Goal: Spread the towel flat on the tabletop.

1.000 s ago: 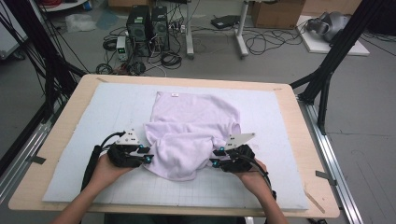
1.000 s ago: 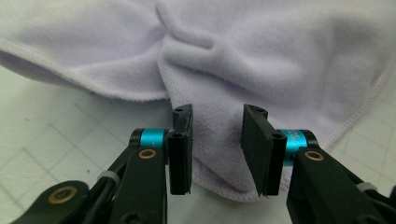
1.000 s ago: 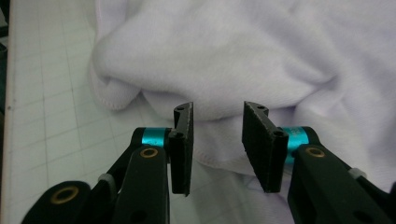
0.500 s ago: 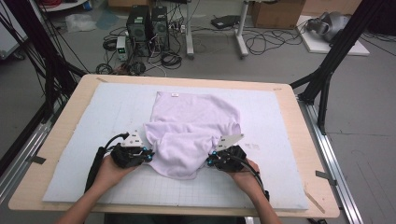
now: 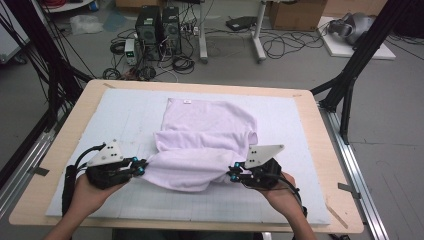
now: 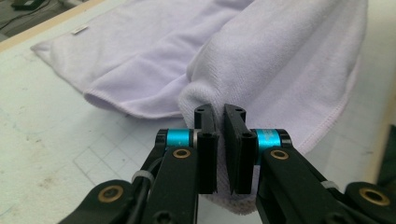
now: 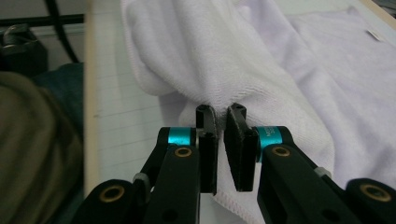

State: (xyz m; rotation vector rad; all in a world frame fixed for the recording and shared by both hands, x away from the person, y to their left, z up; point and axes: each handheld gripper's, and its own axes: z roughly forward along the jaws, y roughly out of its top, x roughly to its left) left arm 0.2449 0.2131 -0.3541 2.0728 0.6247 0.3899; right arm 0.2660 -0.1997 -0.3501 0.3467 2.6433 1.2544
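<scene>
While both of my hands work at the near side of the tabletop (image 5: 60, 150), each hand-held gripper is clamped on the pale lilac towel (image 5: 210, 125). My left hand-held gripper (image 5: 142, 169) has just been closing, and its jaws now stand nearly together with a fold of the towel's near-left edge pinched between the pads, the cloth bulging out above the fingertips (image 6: 205, 114) in the left gripper view. My right hand-held gripper (image 5: 231, 176) has just been closing too; its jaws grip the near-right edge, and in the right gripper view the hemmed border runs down between the two pads (image 7: 236, 116).

Between the two grips the near edge of the towel is lifted off the white gridded mat (image 5: 125, 115) and sags in a shallow curve, draped back over the rest of the cloth. Farther off, the towel lies flat in the middle of the mat, its far edge straight, with a small white label (image 5: 187, 102) near the far-left corner. Its right side is bunched into a loose fold just beyond my right hand (image 5: 280, 192). My left hand (image 5: 87, 192) rests low over the mat near the near-left corner.
</scene>
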